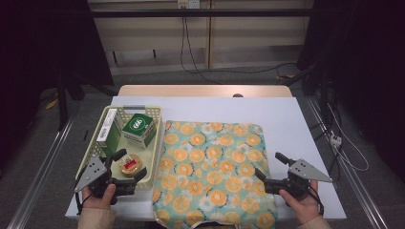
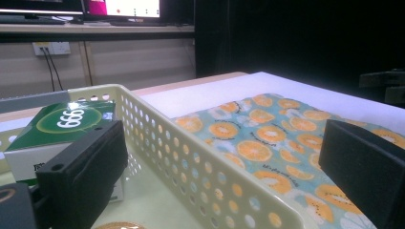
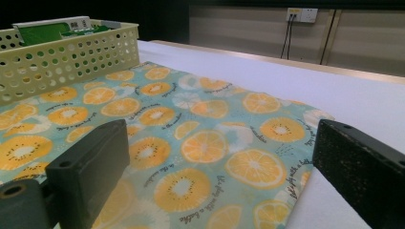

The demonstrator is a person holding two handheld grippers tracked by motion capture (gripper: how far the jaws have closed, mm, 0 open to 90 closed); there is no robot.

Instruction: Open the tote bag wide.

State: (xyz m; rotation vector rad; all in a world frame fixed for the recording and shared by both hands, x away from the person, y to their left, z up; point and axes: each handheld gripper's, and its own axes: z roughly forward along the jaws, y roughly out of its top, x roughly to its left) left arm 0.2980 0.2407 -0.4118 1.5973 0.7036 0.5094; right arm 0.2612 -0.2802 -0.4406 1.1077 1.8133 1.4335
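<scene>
Hovering at the near edge of the table (image 1: 296,119), both grippers stand with their jaws spread and nothing between them. The left gripper (image 1: 128,164) straddles the near rim of the cream basket (image 1: 106,125), one jaw inside it and the other over the fruit-print cloth bag (image 1: 212,171). The right gripper (image 1: 271,167) sits at that bag's right edge. Judging by this, nothing has been moved yet: the square green box (image 1: 138,128), the tall green-and-white carton (image 1: 109,129) and the small round tin (image 1: 129,165) all lie in the basket, and the bag lies flat and shut just beside it. Packing, if that is the work, is all ahead. The bag's mouth and handles run off the bottom of the high view, and the tin's label is too small to read.
</scene>
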